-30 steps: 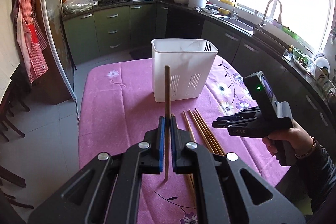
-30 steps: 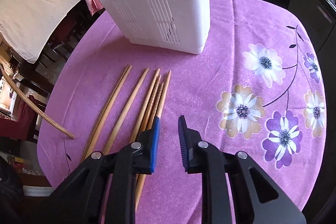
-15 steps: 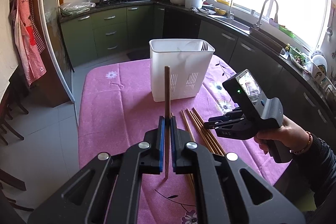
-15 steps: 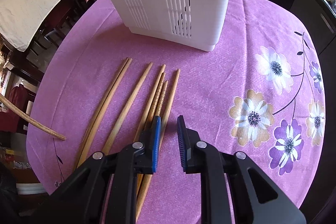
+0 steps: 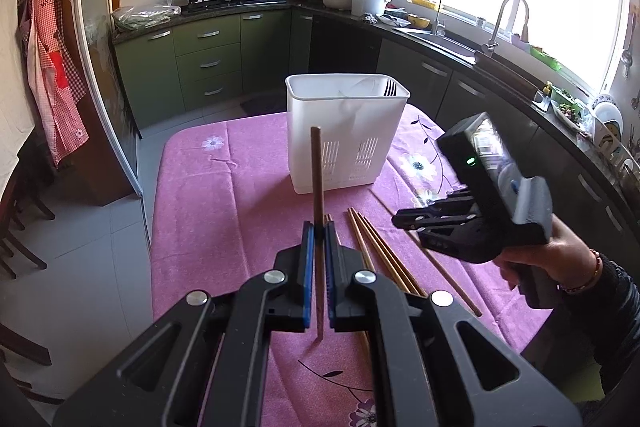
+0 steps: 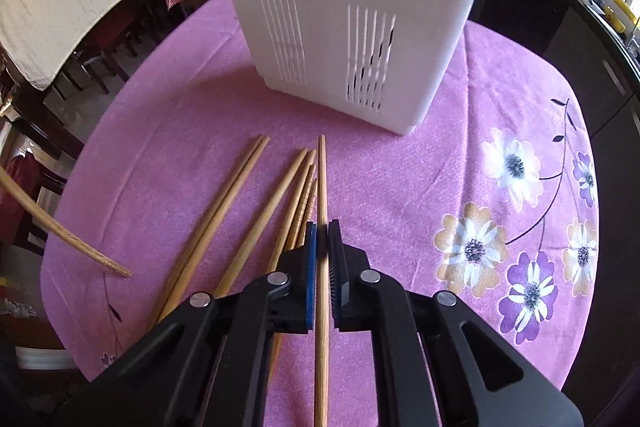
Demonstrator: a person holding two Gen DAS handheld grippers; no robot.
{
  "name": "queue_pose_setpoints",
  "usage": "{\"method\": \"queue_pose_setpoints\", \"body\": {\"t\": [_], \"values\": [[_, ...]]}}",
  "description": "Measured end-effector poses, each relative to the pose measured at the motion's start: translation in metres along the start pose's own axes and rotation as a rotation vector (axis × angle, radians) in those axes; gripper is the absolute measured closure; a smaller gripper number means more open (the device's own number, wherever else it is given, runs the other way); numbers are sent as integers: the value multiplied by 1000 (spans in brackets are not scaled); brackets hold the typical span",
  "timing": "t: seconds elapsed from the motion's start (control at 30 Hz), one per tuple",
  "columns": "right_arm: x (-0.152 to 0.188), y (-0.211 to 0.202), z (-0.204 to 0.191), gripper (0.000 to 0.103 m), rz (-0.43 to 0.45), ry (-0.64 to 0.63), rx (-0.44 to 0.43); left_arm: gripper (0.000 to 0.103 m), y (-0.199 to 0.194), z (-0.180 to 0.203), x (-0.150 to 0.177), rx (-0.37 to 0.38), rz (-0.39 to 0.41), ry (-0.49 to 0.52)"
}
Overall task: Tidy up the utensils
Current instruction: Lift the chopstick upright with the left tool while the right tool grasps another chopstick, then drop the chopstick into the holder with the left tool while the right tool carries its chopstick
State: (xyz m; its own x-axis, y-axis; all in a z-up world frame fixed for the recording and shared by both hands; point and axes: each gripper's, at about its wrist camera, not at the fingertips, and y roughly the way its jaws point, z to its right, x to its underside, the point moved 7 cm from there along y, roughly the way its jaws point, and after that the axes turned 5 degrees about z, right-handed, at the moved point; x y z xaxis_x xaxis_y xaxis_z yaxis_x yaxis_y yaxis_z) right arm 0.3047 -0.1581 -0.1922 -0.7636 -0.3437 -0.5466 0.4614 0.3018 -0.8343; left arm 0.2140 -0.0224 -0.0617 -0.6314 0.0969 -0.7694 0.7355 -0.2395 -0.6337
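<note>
While the left gripper (image 5: 316,227) clamps one chopstick (image 5: 317,171) upright, ready for dropping, the right gripper (image 6: 322,227) pinches another chopstick (image 6: 321,179) from the loose chopsticks (image 6: 240,203) on the counter (image 6: 400,187), near the white holder (image 6: 344,7)

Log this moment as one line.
left tool: shut on chopstick | right tool: shut on second chopstick | loose chopsticks: on tablecloth | holder: upright
</note>
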Motion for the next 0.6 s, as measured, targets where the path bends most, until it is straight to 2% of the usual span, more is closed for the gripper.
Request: {"method": "queue_pose_setpoints", "body": {"t": [0.23, 0.47, 0.6], "values": [[-11, -117, 21, 96, 283, 38, -21, 98, -1, 2, 2, 1, 1, 9], [21, -170, 33, 96, 369, 42, 5, 98, -4, 2, 4, -3, 6, 23], [29, -178, 39, 96, 377, 56, -4, 98, -6, 3, 4, -2, 6, 25]]}}
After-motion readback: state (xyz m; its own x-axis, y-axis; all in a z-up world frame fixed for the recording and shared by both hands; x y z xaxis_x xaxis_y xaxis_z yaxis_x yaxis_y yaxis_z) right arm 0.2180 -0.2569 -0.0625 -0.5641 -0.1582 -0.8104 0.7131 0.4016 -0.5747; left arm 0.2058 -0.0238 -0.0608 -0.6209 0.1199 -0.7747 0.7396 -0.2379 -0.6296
